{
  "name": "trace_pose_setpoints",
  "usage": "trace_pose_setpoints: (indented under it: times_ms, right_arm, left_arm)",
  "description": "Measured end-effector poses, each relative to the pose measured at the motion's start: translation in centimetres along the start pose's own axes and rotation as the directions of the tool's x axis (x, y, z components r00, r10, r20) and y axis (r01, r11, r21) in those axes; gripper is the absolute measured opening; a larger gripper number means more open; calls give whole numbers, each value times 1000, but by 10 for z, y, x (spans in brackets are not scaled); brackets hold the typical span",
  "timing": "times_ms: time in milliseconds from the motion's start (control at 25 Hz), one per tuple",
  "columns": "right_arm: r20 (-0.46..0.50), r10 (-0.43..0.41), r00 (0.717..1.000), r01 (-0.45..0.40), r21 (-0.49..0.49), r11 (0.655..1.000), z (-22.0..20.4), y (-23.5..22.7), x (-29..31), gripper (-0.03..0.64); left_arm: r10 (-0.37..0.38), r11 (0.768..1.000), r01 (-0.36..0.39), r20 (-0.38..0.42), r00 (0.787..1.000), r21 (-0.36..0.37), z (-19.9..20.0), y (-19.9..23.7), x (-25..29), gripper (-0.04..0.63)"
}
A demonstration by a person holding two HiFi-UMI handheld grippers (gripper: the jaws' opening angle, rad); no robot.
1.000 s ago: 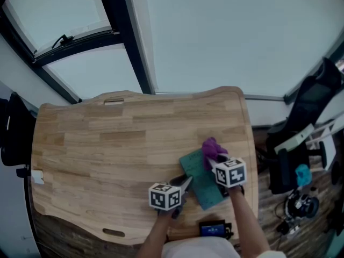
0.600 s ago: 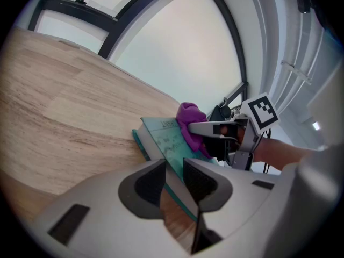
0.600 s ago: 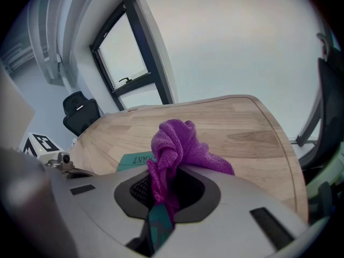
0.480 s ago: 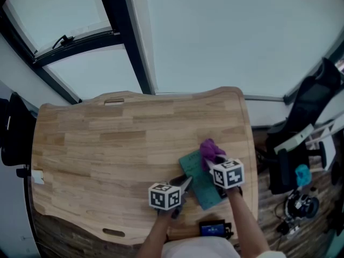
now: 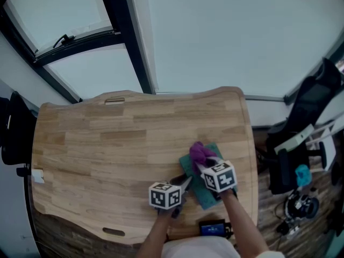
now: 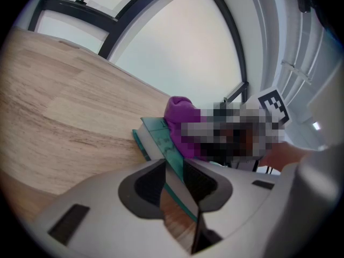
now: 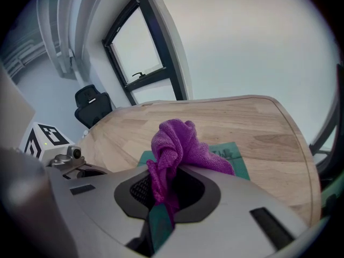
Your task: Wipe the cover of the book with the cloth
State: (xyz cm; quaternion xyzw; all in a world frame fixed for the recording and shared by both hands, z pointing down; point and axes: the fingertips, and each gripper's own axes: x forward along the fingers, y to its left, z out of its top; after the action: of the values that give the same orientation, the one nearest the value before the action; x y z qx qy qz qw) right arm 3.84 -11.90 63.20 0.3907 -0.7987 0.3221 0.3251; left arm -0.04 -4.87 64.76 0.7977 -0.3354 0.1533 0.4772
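Book [image 5: 200, 193] flat on desk [image 5: 107, 144], lower centre-right of head view. Left gripper [image 6: 174, 181] clamped on near edge, prob to stop sliding. Right gripper [image 7: 161, 198] pinching bunched purple cloth [image 7: 174, 144], wad resting on teal cover for wiping.

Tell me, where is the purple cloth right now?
In the head view, the purple cloth is bunched in the right gripper, on the teal book near the right edge of the table.
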Motion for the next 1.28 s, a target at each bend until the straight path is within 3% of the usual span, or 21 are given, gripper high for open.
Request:
trace_pose_setpoints:
  times_ms: [520, 1280]
  right_arm:
    - [-35, 94, 995, -98, -104, 990, -3, 36, 10, 46]
    - [-25, 80, 996, -83, -127, 988, -6, 35, 8, 46]
  left_arm:
    - [1, 1000, -1, -3, 1000, -4, 0, 1, 1, 104]
    - [13, 1000, -13, 11, 1000, -6, 1, 3, 1, 104]
